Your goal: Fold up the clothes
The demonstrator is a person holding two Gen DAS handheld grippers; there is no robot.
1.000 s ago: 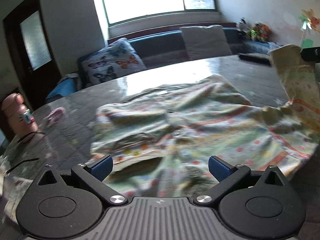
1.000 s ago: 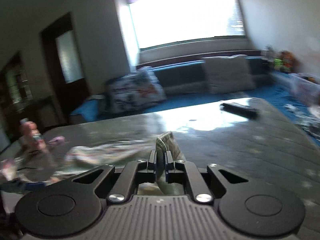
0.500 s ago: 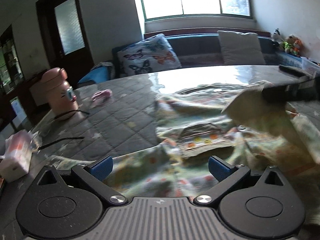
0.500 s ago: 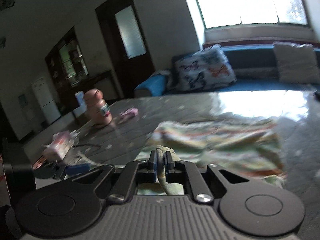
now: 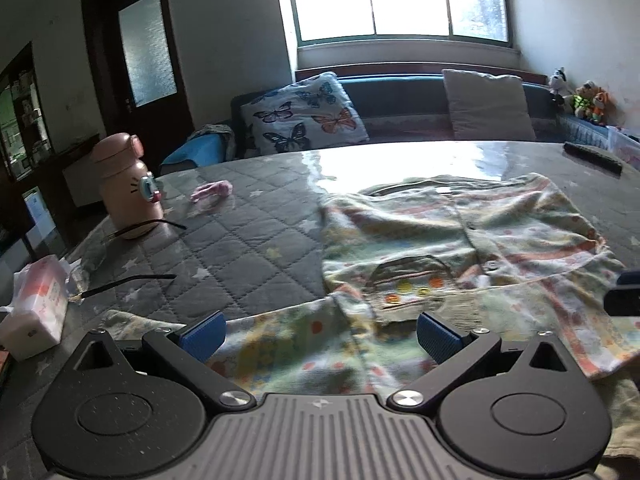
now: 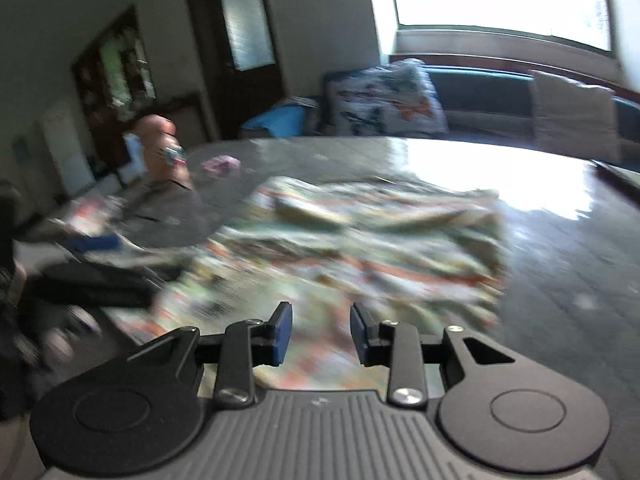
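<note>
A: Where's the garment?

B: The patterned shirt (image 5: 460, 248) lies spread on the quilted table (image 5: 240, 248), toward its right half, the near hem running under the left gripper (image 5: 320, 332), whose jaws stand wide apart and hold nothing.

A: And the right gripper (image 6: 320, 334)?

B: Parted too, nothing between the pads, over the cloth's near edge. Bare surface lies left, up to the pink bottle (image 5: 128, 188) and tissue pack (image 5: 36, 312) at the left edge.
</note>
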